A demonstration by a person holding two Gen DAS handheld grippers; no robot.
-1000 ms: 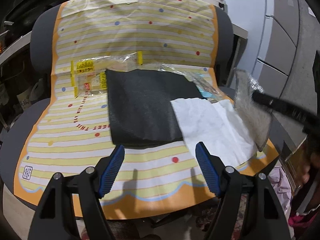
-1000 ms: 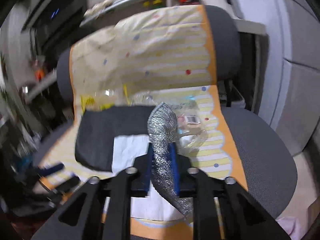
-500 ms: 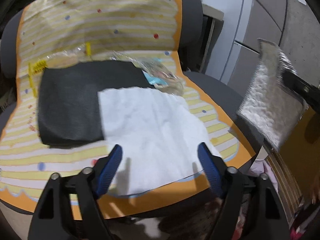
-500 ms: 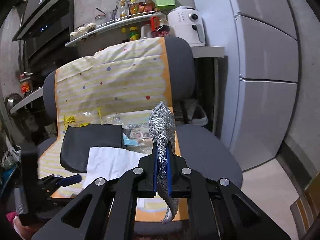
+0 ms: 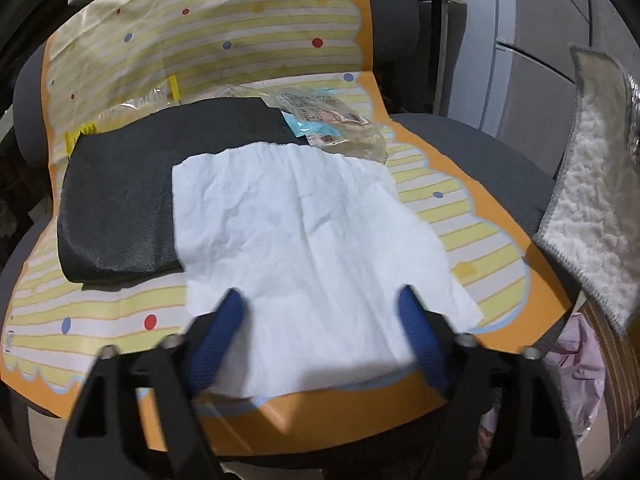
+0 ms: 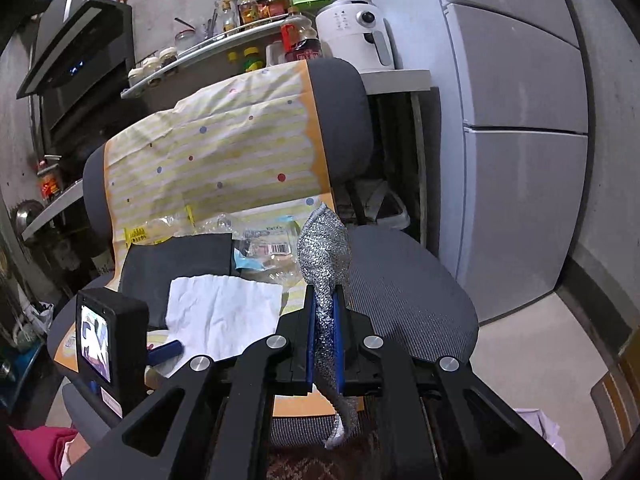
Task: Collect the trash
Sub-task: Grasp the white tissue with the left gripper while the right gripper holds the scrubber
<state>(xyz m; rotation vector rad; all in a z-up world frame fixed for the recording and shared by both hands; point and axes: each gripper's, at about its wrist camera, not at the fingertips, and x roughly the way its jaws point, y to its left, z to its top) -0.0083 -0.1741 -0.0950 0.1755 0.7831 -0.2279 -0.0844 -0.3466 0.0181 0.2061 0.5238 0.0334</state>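
The right tool [image 6: 324, 344] is clamped on a silvery mesh scouring pad [image 6: 325, 256], held upright above the grey office chair [image 6: 408, 292]. The left tool [image 5: 320, 320] gapes wide, its blue fingers [image 5: 216, 336] straddling the near edge of a crumpled white paper tissue [image 5: 304, 240]; just beyond lie a black foam sheet [image 5: 132, 184] and a clear plastic wrapper [image 5: 332, 128].

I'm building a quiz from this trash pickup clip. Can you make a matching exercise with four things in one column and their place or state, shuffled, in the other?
Things:
1. silver scouring cloth
2. white tissue
3. black pad
4. clear wrapper

States:
A. lies behind the tissue, near the chair back
B. partly under the tissue
C. clamped in the right gripper
D. between the open left gripper fingers

Pairs: 1-C, 2-D, 3-B, 4-A
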